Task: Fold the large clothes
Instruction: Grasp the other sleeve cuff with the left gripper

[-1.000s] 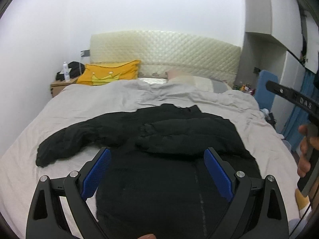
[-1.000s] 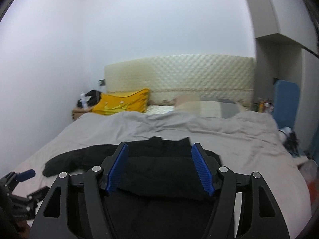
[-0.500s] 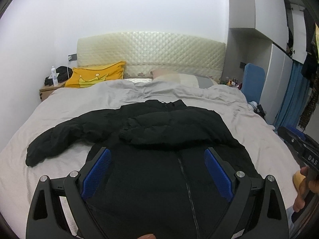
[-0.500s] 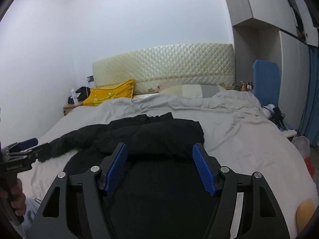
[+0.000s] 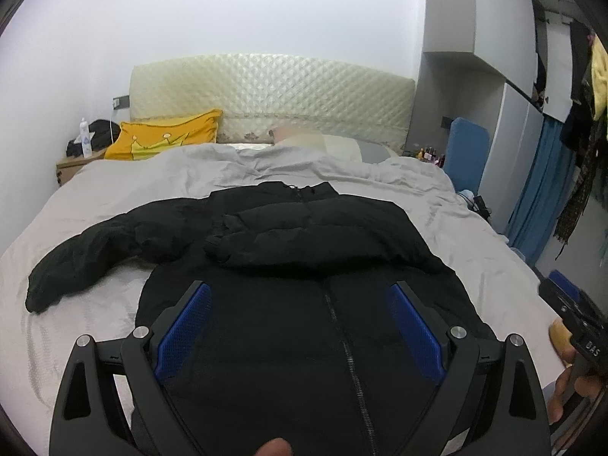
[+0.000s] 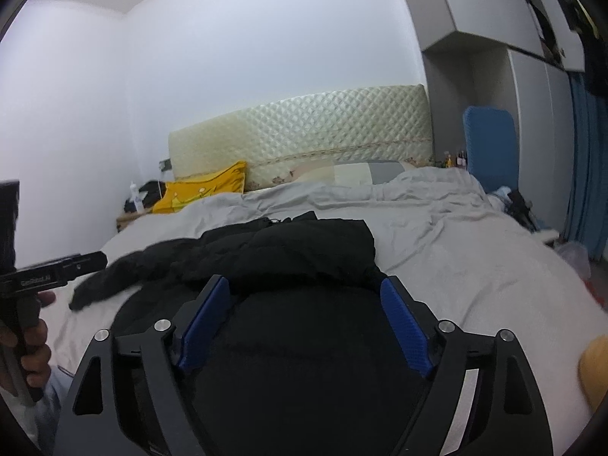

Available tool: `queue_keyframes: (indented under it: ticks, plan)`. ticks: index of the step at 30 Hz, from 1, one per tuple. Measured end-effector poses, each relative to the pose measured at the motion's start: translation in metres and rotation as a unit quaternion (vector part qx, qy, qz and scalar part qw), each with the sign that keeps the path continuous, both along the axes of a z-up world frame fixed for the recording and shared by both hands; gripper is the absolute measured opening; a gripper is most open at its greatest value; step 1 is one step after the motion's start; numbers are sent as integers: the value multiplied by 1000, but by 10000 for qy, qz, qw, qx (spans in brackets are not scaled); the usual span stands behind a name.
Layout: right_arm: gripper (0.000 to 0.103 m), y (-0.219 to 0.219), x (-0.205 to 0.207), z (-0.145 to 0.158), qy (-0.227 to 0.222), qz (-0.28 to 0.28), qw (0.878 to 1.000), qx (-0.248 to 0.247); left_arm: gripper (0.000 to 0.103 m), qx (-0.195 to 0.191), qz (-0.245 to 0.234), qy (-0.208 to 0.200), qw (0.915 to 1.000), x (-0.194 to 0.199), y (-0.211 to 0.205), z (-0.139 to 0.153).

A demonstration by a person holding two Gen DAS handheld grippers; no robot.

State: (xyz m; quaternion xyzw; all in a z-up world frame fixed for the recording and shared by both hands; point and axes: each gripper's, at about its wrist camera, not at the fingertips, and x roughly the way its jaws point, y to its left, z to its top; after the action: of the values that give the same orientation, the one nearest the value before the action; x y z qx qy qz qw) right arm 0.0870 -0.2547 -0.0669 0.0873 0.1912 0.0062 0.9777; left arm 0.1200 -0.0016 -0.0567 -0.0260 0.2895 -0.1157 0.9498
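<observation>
A bed (image 5: 95, 190) with a grey cover fills most of both views, its quilted cream headboard (image 5: 271, 102) against the far wall. A black jacket (image 5: 304, 323) lies spread front-up across the near half of the bed, hem toward the foot edge and collar toward the headboard, its zip running up the middle. One sleeve (image 5: 87, 254) stretches out toward the bed's left edge; the other sleeve (image 5: 315, 231) is folded across the chest.

A yellow pillow (image 5: 167, 136) leans at the head of the bed on the left side, and a pale pillow (image 5: 334, 144) lies beside it toward the right. A blue board (image 5: 465, 152) stands past the bed's far right corner. A nightstand (image 5: 72, 165) sits beyond the far left corner with a white bottle (image 5: 85, 138) on it.

The left hand-held gripper (image 5: 300, 323) hovers over the lower body of the jacket, fingers spread wide with nothing between them; the zip shows in the gap. The right hand-held gripper (image 6: 304, 323) is likewise spread apart and grips nothing, poised over the jacket's lower right part, with the folded sleeve just beyond its fingertips. Whether either one touches the cloth cannot be told.
</observation>
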Motion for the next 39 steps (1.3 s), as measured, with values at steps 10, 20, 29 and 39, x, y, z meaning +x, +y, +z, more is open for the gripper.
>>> queue_keyframes:
  ticks: [10, 20, 29, 39]
  plan:
    - [103, -2, -1, -6, 50, -171, 9998, 12, 95, -187, 607, -102, 9979, 44, 92, 22]
    - [103, 10, 2, -17, 162, -174, 9996, -122, 95, -538, 1769, 355, 9821, 99, 241, 8]
    - [103, 20, 10, -24, 311, -160, 9993, -117, 95, -1776, 2738, 1115, 9386, 134, 393, -87]
    - [103, 38, 26, -33, 646, -434, 9961, -418, 94, -3475, 3199, 1419, 8699, 149, 467, -204]
